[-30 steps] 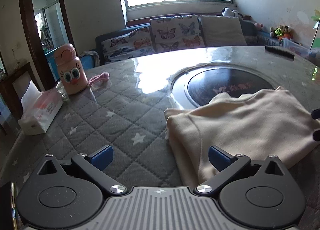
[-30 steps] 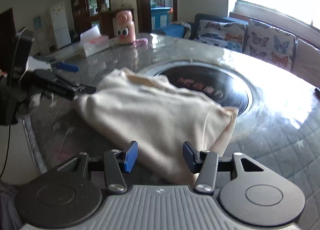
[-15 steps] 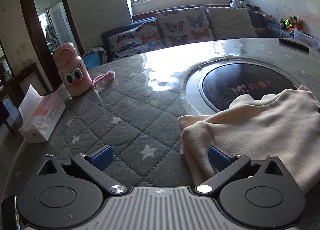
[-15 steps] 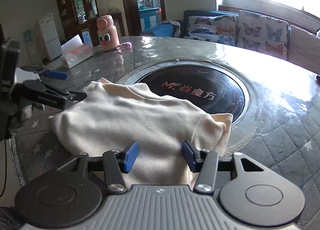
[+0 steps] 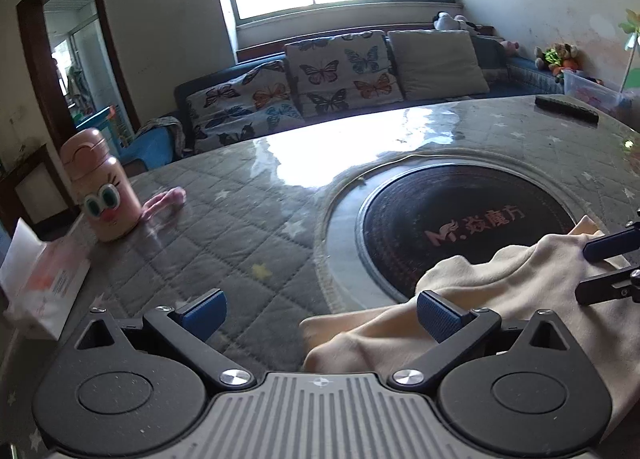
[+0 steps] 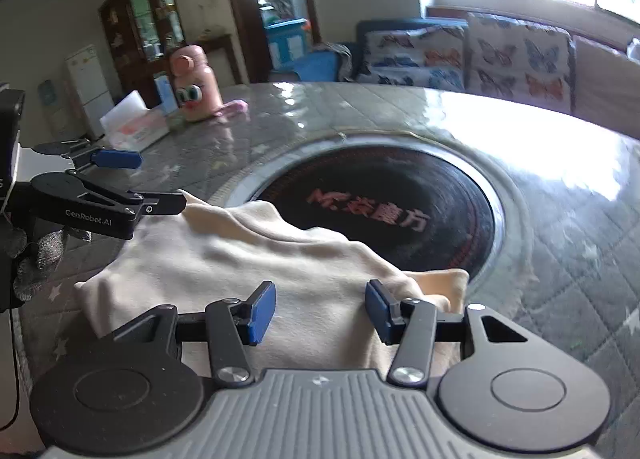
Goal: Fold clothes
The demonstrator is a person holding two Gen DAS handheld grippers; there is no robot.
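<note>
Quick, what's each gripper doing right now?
Left gripper: open, holding nothing, cream garment beside its pad.
Right gripper: open over the garment, gripping nothing.

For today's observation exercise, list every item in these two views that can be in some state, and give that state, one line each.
cream garment: folded, rumpled, lying on the table and partly over the dark round inset.
left gripper: open, nothing pinched, right finger over the garment's edge.
right gripper: open, over the garment, nothing pinched.
pink bottle: upright, lid shut.
tissue box: a tissue sticking up.
remote: lying flat.
</note>
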